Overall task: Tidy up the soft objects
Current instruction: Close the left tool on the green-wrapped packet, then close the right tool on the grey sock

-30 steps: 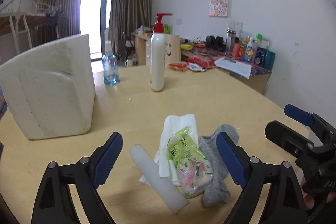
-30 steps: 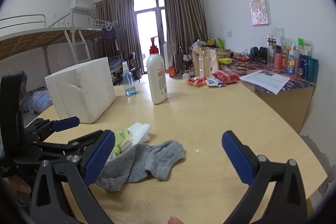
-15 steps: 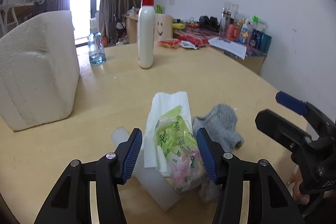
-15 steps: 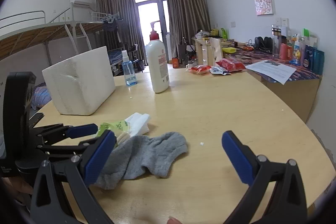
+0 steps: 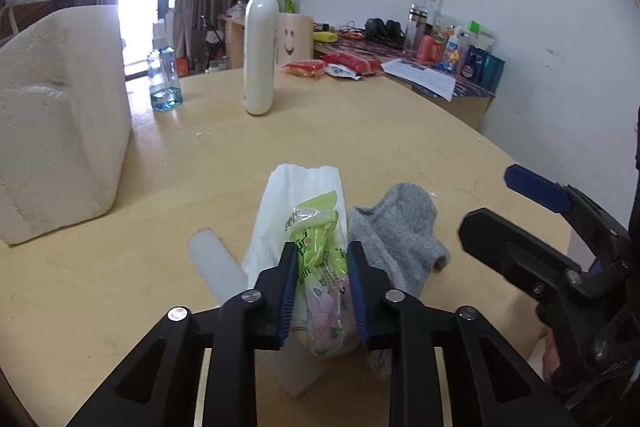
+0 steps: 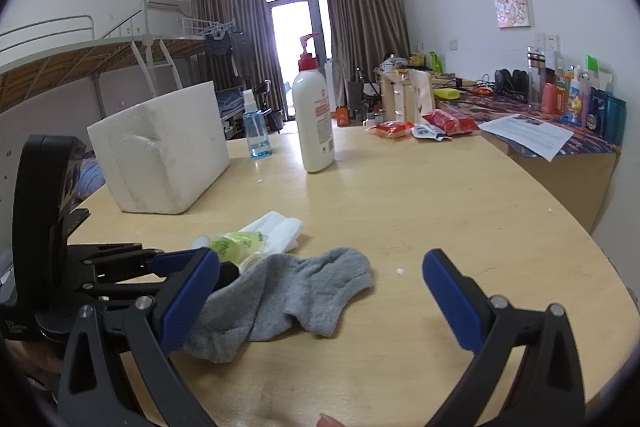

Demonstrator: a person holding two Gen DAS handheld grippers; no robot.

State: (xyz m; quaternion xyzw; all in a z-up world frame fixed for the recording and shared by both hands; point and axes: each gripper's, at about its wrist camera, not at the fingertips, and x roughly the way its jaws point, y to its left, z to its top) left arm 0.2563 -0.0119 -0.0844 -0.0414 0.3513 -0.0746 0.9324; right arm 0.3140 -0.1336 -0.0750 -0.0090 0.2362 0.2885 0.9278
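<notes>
My left gripper [image 5: 322,259] is shut on a green tissue packet [image 5: 320,267] that lies on a white folded tissue [image 5: 296,195] near the table's front. A grey sock [image 5: 400,235] lies just right of it, and a white foam cylinder [image 5: 218,267] just left. In the right wrist view the sock [image 6: 288,295] lies between my open right gripper's [image 6: 320,291] fingers, closer to the left one. The packet [image 6: 236,243] and the tissue [image 6: 280,227] show behind it. The right gripper is empty.
A large white foam box [image 5: 56,131] stands at the left. A lotion pump bottle [image 5: 260,47] and a small blue spray bottle [image 5: 164,79] stand further back. Red snack packets [image 6: 420,125] lie at the far edge. The round wooden table [image 6: 460,211] ends at the right.
My left gripper moved forward over the pile and closed its fingers on the green tissue packet. The right gripper stayed open near the sock.
</notes>
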